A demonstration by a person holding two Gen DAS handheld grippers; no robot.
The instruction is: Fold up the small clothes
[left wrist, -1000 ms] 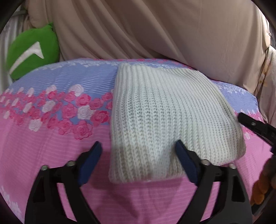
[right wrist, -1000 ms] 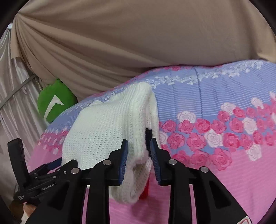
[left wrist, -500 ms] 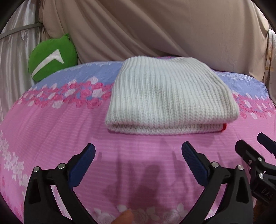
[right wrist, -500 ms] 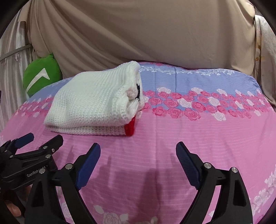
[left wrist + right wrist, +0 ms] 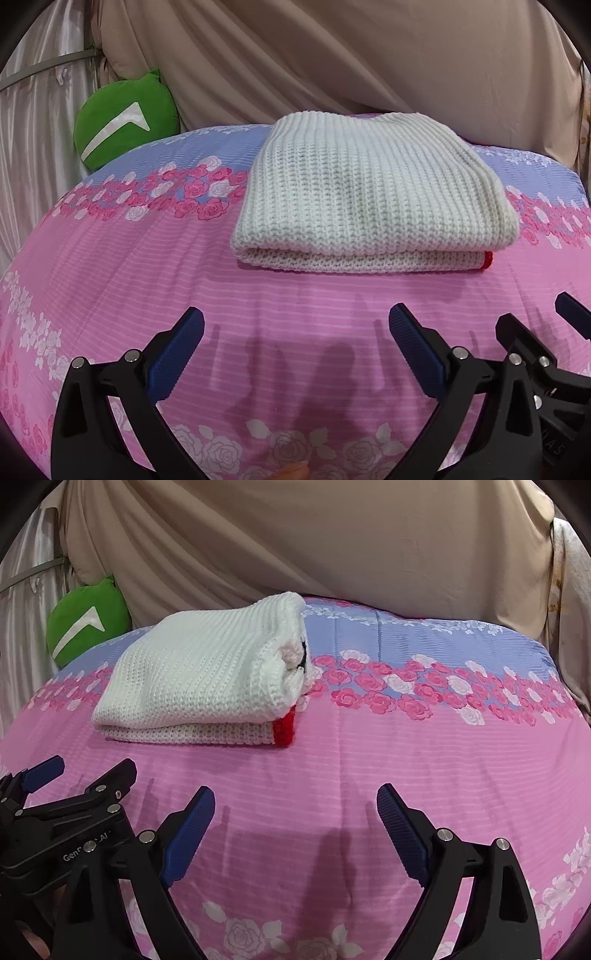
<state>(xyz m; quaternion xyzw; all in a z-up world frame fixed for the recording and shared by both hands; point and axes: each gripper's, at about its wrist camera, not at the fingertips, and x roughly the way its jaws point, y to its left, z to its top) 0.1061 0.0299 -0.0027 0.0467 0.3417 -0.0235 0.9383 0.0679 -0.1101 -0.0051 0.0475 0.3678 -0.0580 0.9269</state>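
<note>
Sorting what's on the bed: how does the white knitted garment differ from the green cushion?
The white knitted garment lies flat and folded mid-bed; the green cushion stands propped at the bed's far left edge against the curtain. The garment is ribbed with a red trim; the cushion is smooth with a white mark. No gripper touches either.

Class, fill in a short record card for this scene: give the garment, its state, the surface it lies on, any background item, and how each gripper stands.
garment: white knitted sweater, with a red trim piece at one corner
state: folded into a flat stack, lying free
surface: pink and blue floral bedsheet
background item: green cushion against the beige drape
left gripper: jaws open, empty, short of the sweater
right gripper: jaws open, empty, short of the sweater
</note>
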